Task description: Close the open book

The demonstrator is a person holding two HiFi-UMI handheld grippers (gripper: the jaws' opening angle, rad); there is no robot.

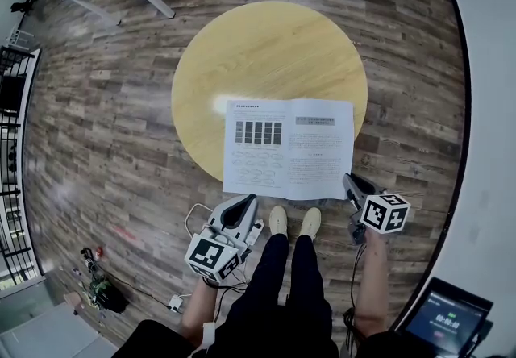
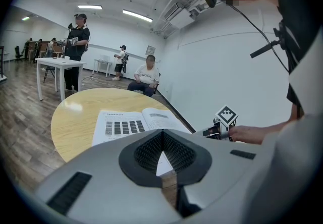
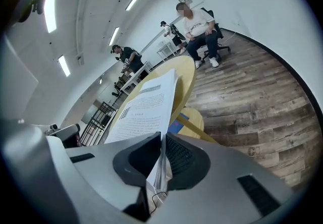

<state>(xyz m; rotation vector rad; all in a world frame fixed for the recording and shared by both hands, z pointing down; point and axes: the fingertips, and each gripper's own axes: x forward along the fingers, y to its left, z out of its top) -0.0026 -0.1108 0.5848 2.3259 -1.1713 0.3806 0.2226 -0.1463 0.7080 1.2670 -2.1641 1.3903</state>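
So far only the grip is made: my right claw [image 3: 161,140] is clenched on the near right corner of the book [image 1: 288,147]. The book lies spread open on the round table [image 1: 266,50], overhanging its near edge, so the whole fold-over is left. My left claw [image 2: 162,133] is pressed shut on nothing, just short of the book; I can't tell how many leaves I hold, and the cover is hidden.

The right gripper [image 3: 162,140] has its jaws pressed together on the near page edges of the open book [image 3: 146,109], which overhangs the near edge of the round wooden table [image 3: 185,80].
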